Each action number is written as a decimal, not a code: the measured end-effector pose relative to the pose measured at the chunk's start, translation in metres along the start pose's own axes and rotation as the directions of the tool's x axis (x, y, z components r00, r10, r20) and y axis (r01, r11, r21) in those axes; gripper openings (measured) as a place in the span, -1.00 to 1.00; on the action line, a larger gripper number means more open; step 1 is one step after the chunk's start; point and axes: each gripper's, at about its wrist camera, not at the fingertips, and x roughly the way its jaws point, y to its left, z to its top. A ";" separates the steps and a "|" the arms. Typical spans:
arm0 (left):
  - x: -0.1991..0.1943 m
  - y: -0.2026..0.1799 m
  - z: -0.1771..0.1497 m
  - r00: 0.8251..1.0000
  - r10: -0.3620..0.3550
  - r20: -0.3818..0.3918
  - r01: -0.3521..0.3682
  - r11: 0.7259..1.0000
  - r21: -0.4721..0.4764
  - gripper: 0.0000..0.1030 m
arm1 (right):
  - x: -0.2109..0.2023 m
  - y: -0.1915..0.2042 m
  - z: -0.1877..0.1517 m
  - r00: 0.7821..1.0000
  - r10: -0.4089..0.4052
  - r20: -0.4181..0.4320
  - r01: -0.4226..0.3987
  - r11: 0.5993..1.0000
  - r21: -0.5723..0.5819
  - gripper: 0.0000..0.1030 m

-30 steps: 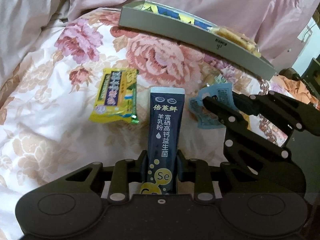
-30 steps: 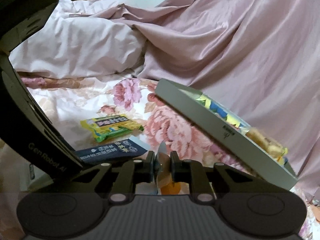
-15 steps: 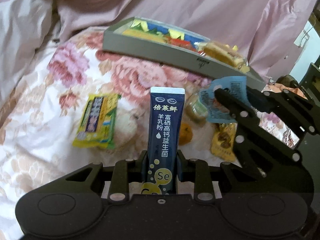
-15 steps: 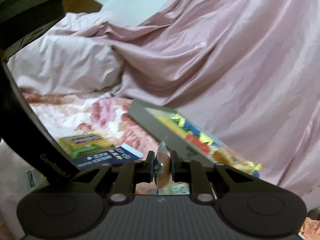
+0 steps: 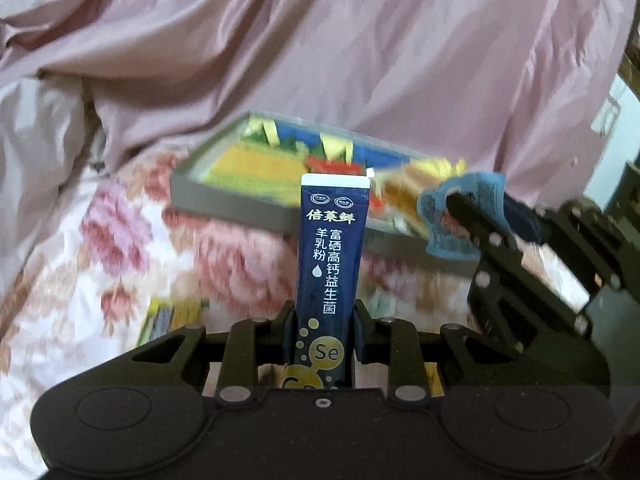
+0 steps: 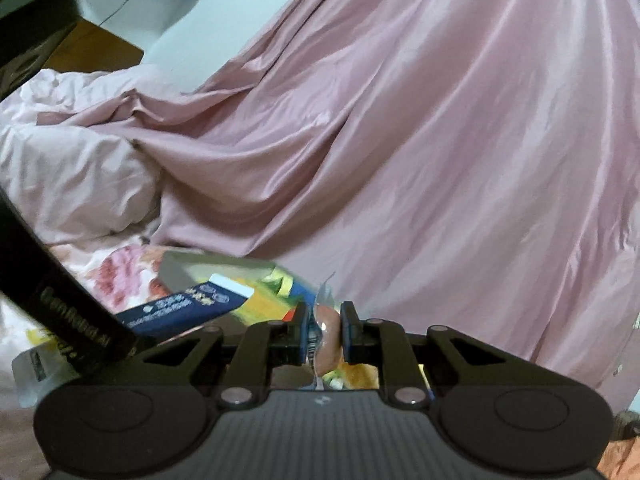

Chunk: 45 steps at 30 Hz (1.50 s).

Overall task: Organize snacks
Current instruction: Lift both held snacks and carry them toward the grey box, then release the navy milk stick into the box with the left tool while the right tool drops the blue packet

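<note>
Clamping a dark blue stick sachet (image 5: 332, 264) by its lower end, the left gripper (image 5: 323, 338) has its jaws pressed in on both sides of the packet, which stands straight up out of the grip with its long axis running away from the hand and its white top edge aimed at the grey tray (image 5: 224, 196) ahead. Beside it the right gripper (image 6: 324, 334) is likewise closed, pinching a small clear-wrapped snack (image 6: 326, 328), pinkish inside, that sits on edge between the blue pads; from the left wrist view a light blue wrapper shows at that gripper's tip, and I take it for the same packet, though the blur leaves me unsure. Both tools sit short of the tray, which lies ahead of them on the floral bedspread (image 5: 80, 264), its near wall facing the grippers and its long side running across from left to right. To my eye the right gripper's tip reaches nearer the tray's right end, while the sachet points at its middle. Inside the tray lie bright packets already gathered: yellow, blue and red wrappers, crowded and smeared by motion, so I cannot count them. Behind it rises a rumpled pink quilt (image 6: 440, 140). One yellow snack pack (image 5: 168, 316) is left on the bedspread, below and left of the sachet, well apart from the tray.
</note>
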 end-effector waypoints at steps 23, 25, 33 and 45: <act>0.111 -0.032 0.097 0.982 0.082 0.172 -0.070 0.995 -0.071 -0.41 | 0.067 -0.028 -0.033 0.994 -0.002 0.109 -0.010 0.994 0.110 -0.65; 0.119 -0.033 0.098 0.983 0.089 0.163 -0.074 0.993 -0.095 -0.41 | 0.070 -0.032 -0.036 0.996 0.008 0.092 -0.019 0.991 0.129 -0.64; 0.142 -0.035 0.097 0.982 0.129 0.135 -0.109 0.983 -0.146 -0.41 | 0.079 -0.046 -0.039 0.999 0.011 0.043 -0.021 0.973 0.229 -0.64; 0.142 -0.039 0.093 0.984 0.127 0.129 -0.110 0.985 -0.133 0.17 | 0.088 -0.052 -0.031 1.000 -0.017 0.014 0.013 0.966 0.259 -0.28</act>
